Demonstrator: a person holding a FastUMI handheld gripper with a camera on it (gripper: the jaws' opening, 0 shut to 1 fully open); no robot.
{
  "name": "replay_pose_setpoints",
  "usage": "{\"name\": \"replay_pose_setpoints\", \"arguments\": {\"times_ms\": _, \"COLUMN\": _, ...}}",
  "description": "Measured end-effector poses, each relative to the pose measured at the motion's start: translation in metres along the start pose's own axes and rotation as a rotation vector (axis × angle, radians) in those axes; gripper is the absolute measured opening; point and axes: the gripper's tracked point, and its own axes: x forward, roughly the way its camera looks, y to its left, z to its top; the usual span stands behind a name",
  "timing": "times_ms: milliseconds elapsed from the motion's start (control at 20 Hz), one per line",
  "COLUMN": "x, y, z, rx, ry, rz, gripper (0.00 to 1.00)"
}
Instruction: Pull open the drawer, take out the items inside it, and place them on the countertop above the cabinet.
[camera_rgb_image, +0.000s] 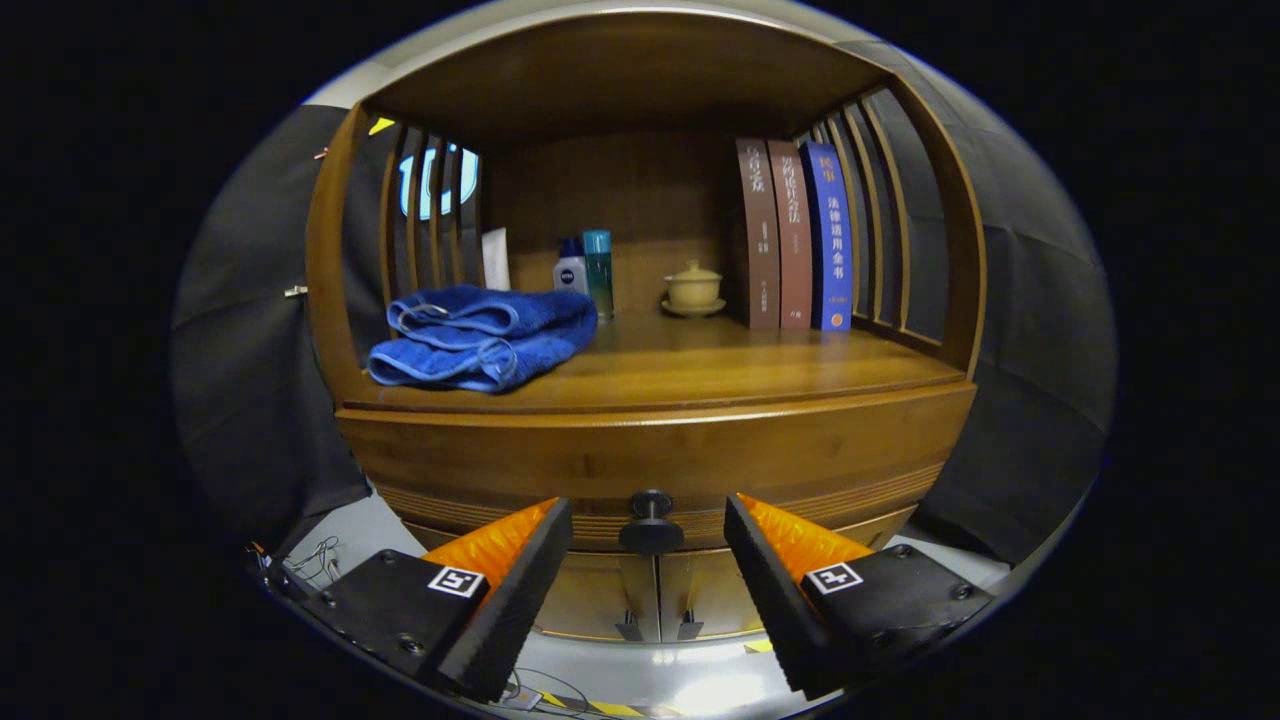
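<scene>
Two fingers (560, 520) flanking drawer knob (650, 522)

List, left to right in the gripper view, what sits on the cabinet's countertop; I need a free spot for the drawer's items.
Blue towel → white bottle → teal bottle → lidded cup → books. The open tool flanks the drawer knob.

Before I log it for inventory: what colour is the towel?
Blue, seen in the gripper view: towel.
</scene>
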Motion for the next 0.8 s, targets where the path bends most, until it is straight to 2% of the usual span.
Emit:
{"name": "replay_pose_setpoints", "arguments": {"times_ms": 200, "x": 0.020, "y": -0.009, "z": -0.025, "rx": 0.007, "ry": 0.065, "rz": -0.035, "gripper": 1.00}}
{"name": "replay_pose_setpoints", "arguments": {"times_ms": 250, "x": 0.022, "y": -0.004, "z": -0.026, "rx": 0.023, "ry": 0.069, "rz": -0.021, "gripper": 1.00}}
{"name": "replay_pose_setpoints", "arguments": {"times_ms": 500, "x": 0.037, "y": -0.006, "z": -0.033, "rx": 0.003, "ry": 0.068, "rz": -0.013, "gripper": 0.53}}
{"name": "replay_pose_setpoints", "arguments": {"times_ms": 550, "x": 0.028, "y": -0.004, "z": -0.028, "rx": 0.000, "ry": 0.070, "rz": -0.014, "gripper": 0.43}}
{"name": "replay_pose_setpoints", "arguments": {"times_ms": 650, "x": 0.029, "y": -0.004, "z": -0.030, "rx": -0.016, "ry": 0.086, "rz": -0.011, "gripper": 0.33}}
{"name": "replay_pose_setpoints", "arguments": {"times_ms": 800, "x": 0.024, "y": -0.003, "z": -0.033, "rx": -0.009, "ry": 0.095, "rz": -0.006, "gripper": 0.33}}
